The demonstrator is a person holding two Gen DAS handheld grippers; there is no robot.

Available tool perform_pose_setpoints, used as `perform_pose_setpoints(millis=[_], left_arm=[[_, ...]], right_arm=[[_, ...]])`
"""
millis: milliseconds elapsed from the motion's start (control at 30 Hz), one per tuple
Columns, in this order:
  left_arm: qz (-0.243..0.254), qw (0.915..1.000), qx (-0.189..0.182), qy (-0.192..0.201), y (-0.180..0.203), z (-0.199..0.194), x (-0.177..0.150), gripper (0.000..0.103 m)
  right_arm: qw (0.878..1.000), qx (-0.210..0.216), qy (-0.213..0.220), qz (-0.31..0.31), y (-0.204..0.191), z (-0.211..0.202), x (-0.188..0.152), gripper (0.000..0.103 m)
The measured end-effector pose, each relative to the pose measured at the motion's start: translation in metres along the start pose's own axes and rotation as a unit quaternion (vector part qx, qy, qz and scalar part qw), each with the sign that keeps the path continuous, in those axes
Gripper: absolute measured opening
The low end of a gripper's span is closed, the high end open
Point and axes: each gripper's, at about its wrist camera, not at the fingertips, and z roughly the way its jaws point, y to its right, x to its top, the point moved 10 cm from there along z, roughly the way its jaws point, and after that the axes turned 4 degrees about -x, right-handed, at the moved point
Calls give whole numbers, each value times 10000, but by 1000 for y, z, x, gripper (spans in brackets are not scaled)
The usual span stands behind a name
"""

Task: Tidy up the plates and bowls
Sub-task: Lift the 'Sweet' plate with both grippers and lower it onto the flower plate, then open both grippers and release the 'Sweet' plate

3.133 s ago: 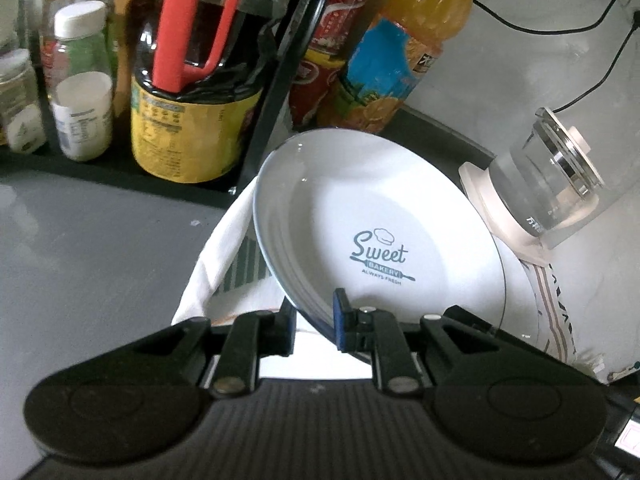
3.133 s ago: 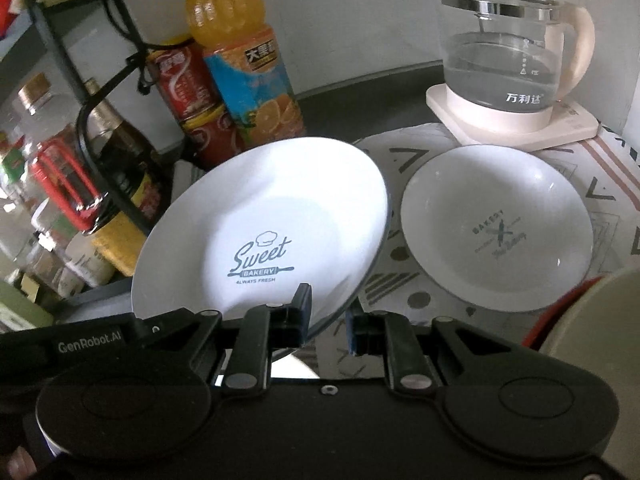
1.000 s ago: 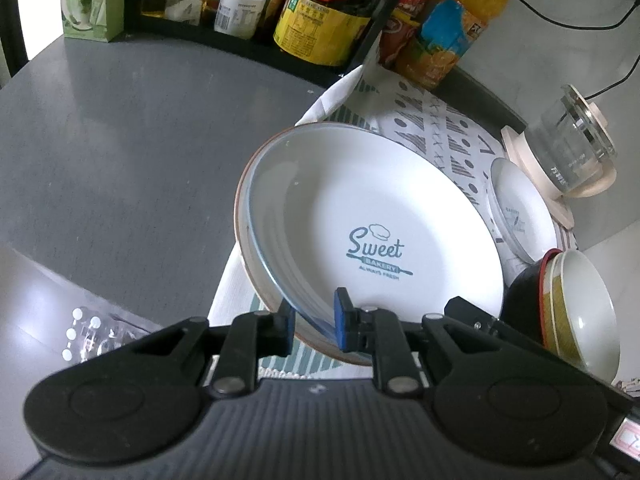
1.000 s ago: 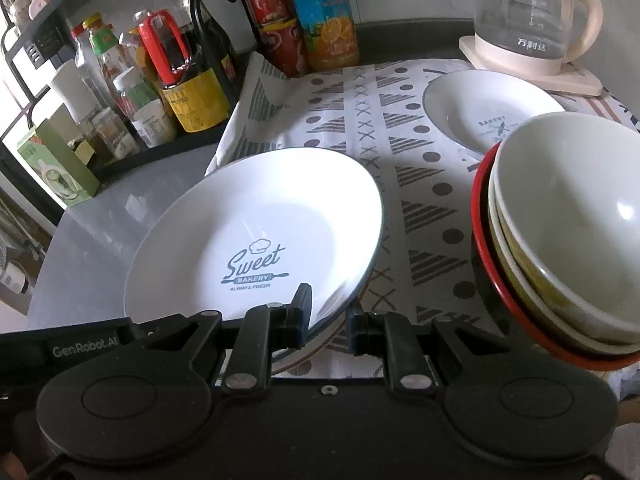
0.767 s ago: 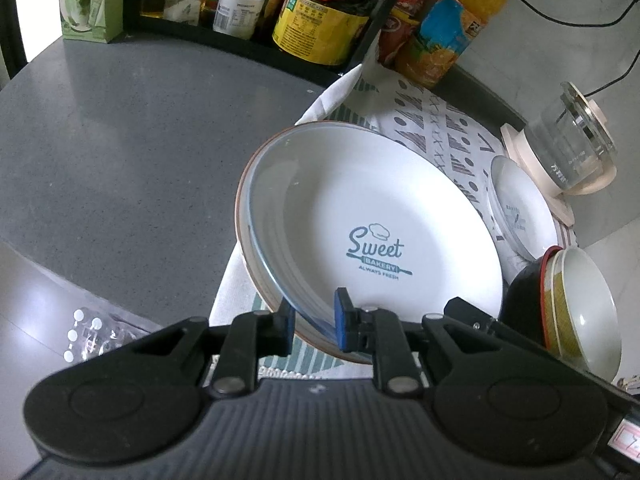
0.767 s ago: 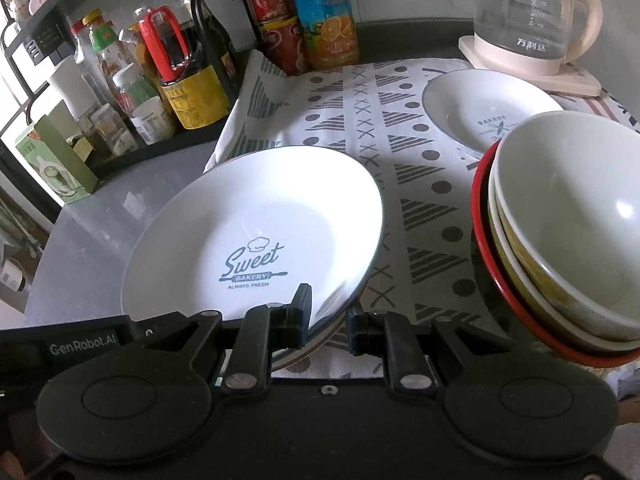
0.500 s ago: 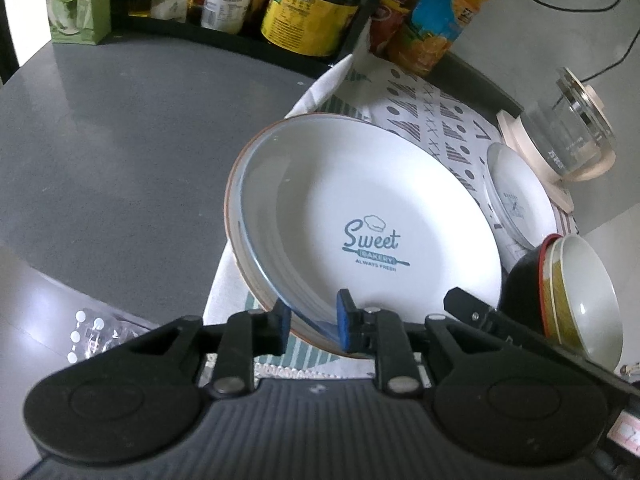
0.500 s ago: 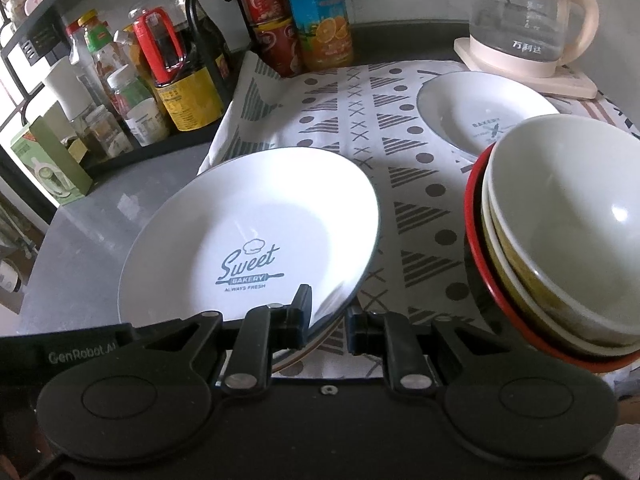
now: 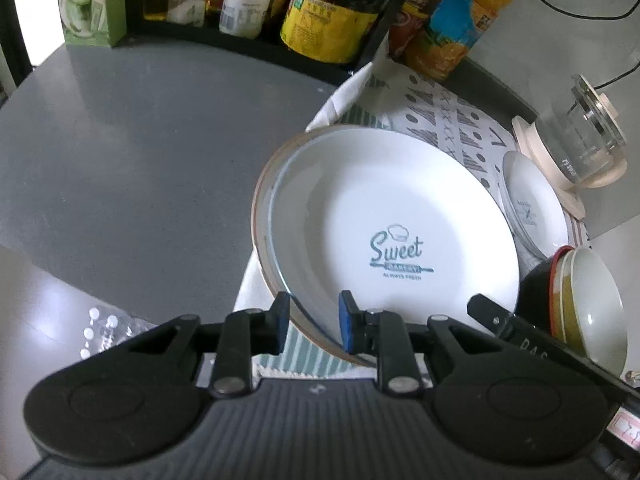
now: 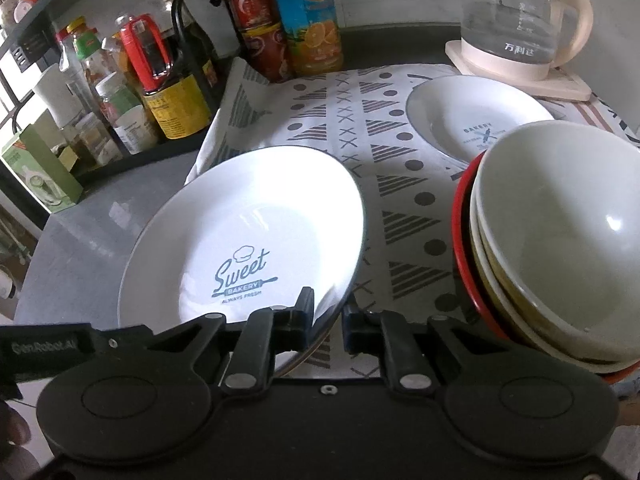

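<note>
The near rim of the "Sweet Bakery" plate [image 9: 384, 240] is straddled by the left gripper [image 9: 313, 318], whose jaws stand visibly parted with the rim loose between them; the grip is judged released. The same plate's rim is flanked by the right gripper [image 10: 327, 320], with one finger against it and a gap at the other, so a firm hold cannot be confirmed. The plate appears seated on a brown-rimmed plate [image 9: 261, 216] beneath it, on the patterned cloth [image 10: 384, 152]. For a clean release, both grippers should be opened fully and drawn straight back, level with the rim, so that the stack is not dragged. Just beside the right gripper the stacked bowls [image 10: 560, 240] are found; farther back lies a smaller plate [image 10: 476, 116], then the glass kettle [image 10: 516, 24].
</note>
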Motion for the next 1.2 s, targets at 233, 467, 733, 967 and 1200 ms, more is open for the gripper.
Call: perform_pose_setpoints(millis=[233, 467, 733, 967, 1200], left_arm=[[-114, 9994, 316, 116, -21, 0, 12, 23], [-171, 9992, 297, 204, -26, 7, 20, 25], [-192, 9990, 359, 181, -35, 16, 34, 25], [-9, 9979, 654, 34, -30, 18, 46, 26], [201, 9985, 496, 140, -7, 7, 68, 49]], right_arm=[[9999, -109, -89, 4, 2, 6, -3, 15], [9996, -215, -185, -46, 1, 15, -2, 17], [9993, -248, -273, -105, -3, 28, 0, 19], [9993, -105, -336, 111, 0, 25, 12, 27], [9991, 229, 122, 349, 4, -2, 47, 48]])
